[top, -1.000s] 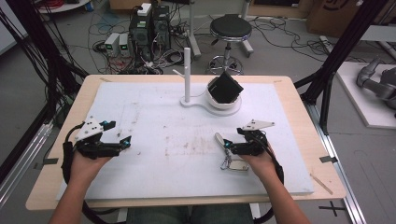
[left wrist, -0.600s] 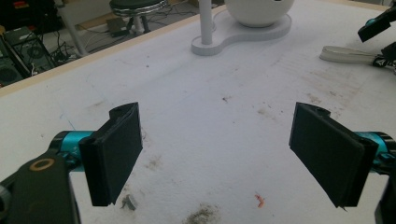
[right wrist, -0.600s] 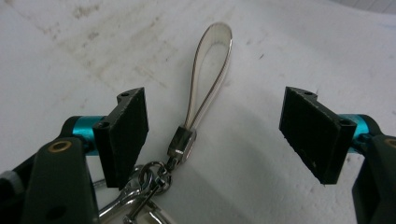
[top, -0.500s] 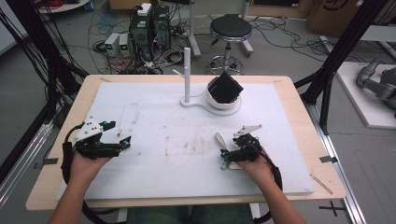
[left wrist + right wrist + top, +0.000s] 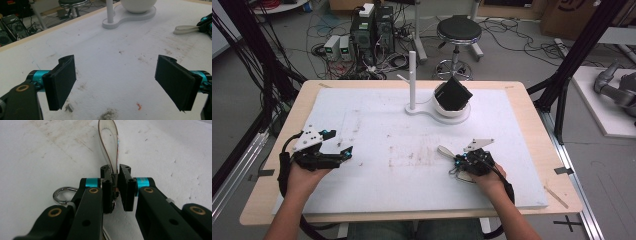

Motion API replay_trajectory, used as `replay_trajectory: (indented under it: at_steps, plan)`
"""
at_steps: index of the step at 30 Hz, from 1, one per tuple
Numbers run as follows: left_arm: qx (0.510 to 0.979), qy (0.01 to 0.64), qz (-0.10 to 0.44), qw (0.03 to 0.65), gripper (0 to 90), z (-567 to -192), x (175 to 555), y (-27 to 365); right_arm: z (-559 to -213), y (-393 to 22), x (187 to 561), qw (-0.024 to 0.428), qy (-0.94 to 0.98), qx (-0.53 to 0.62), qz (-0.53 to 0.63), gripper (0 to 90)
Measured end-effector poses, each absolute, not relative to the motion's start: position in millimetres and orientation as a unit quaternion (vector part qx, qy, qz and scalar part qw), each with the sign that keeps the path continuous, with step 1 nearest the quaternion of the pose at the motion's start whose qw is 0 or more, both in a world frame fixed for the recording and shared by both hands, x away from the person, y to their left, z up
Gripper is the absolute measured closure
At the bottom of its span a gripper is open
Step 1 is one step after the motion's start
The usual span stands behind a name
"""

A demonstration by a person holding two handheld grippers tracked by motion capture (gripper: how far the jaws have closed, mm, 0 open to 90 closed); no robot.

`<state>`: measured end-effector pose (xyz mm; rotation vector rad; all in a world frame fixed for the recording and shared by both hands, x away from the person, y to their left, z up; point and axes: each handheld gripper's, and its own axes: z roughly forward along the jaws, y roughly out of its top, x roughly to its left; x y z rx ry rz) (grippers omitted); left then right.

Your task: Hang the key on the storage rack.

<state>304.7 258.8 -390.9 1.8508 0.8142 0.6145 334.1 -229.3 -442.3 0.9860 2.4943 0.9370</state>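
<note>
The right tongs have just been closing and are now pinched on the lower end of a clear strap loop that lies flat on the white worktop near its front right part, with a metal ring just beside the jaws. The grip looks narrow and close to the strap's end, so on a lift the thin, slick loop could slide out or twist, and the dangling ring might swing and tug it loose. The left tongs stand wide open with nothing between them, well apart at the worktop's left. Farther off, a white stand carries a dark box. No brand, label or writing can be read anywhere.
</note>
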Motion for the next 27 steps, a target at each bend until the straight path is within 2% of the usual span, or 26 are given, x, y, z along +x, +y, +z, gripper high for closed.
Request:
replay_trajectory:
  at_steps: [6,27]
  plan:
    - [0.761,0.338,0.254,0.492,17.1,-390,304,259,-441,-231,336,0.143,0.865,0.344,0.336,83.0]
    - [0.758,0.339,0.255,0.495,17.1,-390,305,262,-390,-235,351,0.209,0.792,0.358,0.447,83.0]
